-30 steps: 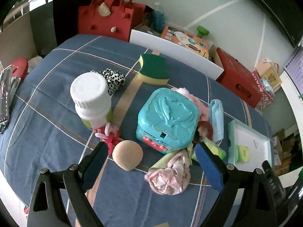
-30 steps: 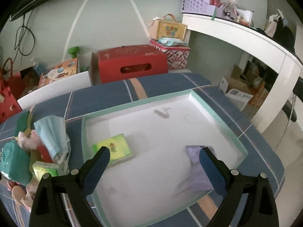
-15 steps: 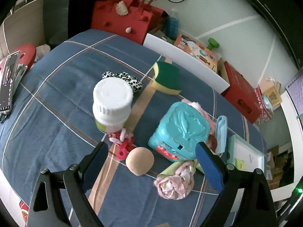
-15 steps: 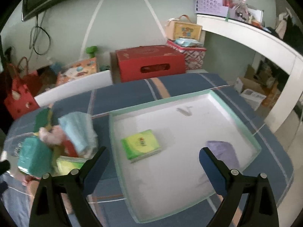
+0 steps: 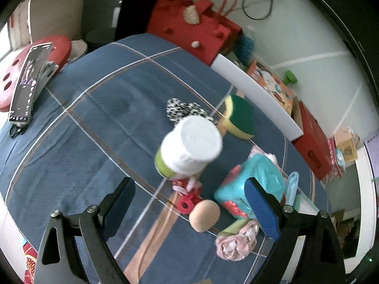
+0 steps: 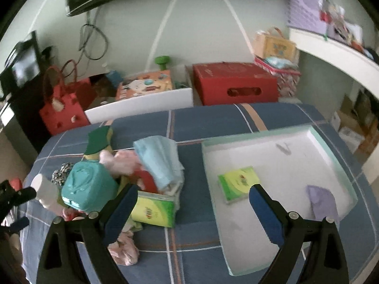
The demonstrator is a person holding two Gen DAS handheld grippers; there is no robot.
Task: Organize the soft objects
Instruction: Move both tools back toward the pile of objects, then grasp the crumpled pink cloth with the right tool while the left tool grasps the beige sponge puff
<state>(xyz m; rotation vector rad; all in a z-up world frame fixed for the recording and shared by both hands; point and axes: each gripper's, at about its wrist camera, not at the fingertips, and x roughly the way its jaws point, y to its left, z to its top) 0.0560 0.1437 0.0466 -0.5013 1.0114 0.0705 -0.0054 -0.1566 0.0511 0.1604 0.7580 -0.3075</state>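
Note:
A pile lies on the blue checked cloth: a white-capped bottle [image 5: 189,146], a teal toy cube [image 5: 251,184], a tan ball [image 5: 205,215], a pink fabric rose [image 5: 236,245], a green-yellow sponge [image 5: 239,120] and a spotted scrunchie [image 5: 184,111]. My left gripper [image 5: 189,210] is open and empty above them. In the right wrist view, a blue face mask [image 6: 161,163] and a green tissue pack [image 6: 154,209] lie left of the white tray [image 6: 279,137], which holds another green pack [image 6: 239,183] and a purple cloth [image 6: 323,201]. My right gripper [image 6: 191,211] is open and empty.
A phone [image 5: 28,82] on a red stool [image 5: 59,49] stands at the left edge. A red felt bag [image 5: 189,35], a white board [image 5: 255,97] and a red box [image 6: 234,85] stand behind the table. A white shelf [image 6: 336,54] is at the right.
The left gripper has pulled back and swung left, so the pile sits more to the right. The right gripper has swung left from over the tray toward the pile. Both stay open.

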